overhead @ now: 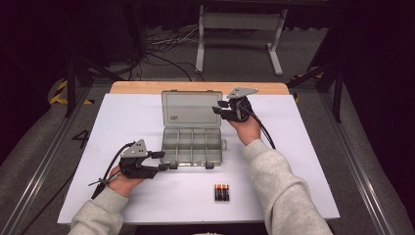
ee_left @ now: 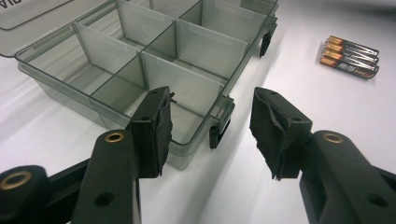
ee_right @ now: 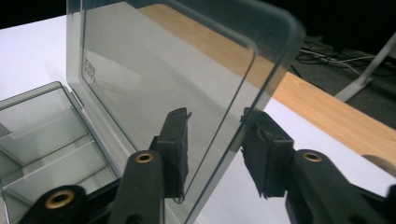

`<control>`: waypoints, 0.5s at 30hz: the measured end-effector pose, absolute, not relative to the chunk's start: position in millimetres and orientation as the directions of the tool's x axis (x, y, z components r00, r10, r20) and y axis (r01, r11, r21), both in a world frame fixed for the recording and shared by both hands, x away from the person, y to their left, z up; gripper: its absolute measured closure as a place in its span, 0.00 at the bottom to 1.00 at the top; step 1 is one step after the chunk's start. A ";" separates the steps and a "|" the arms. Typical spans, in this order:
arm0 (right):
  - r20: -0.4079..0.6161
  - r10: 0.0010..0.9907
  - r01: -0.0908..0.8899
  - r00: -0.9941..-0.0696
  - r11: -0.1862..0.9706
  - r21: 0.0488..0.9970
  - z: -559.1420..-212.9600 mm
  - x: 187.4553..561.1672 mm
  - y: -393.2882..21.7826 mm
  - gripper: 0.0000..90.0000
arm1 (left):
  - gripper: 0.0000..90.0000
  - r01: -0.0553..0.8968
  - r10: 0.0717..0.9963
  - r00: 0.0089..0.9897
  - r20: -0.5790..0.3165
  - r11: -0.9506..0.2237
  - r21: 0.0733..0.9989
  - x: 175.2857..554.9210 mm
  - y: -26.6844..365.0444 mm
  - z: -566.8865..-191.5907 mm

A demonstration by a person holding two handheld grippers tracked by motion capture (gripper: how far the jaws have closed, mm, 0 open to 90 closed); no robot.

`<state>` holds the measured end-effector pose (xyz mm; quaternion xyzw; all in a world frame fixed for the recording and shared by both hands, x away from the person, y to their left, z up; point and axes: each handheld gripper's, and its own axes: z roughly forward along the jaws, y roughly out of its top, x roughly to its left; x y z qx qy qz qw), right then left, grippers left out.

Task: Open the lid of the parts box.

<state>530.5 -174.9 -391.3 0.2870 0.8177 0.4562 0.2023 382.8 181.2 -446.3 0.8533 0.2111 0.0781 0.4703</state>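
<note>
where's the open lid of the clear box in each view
high view: the lid stands behind the compartments, top centre, by the right claw.
left gripper view: only a lid corner, top left.
right gripper view: the lid spans the middle, its edge between the open jaws.
shared landmark: the small printed label on the lid.

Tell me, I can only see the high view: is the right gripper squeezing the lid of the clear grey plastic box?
Observer: Not squeezing. In the right gripper view, the edge of the raised see-through lid stands between the open jaws of the right gripper, with a gap beside one pad.
Operator: And the left gripper?
Observer: Its own view shows the left gripper open. A black latch on the front wall of the clear grey plastic box sits between its jaws, untouched.
</note>
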 end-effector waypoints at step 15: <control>-0.008 0.653 0.341 -0.757 0.405 0.848 -413.2 542.2 -170.5 0.46 | 0.53 0.283 0.429 0.901 -0.064 -0.472 0.835 382.0 176.8 -448.5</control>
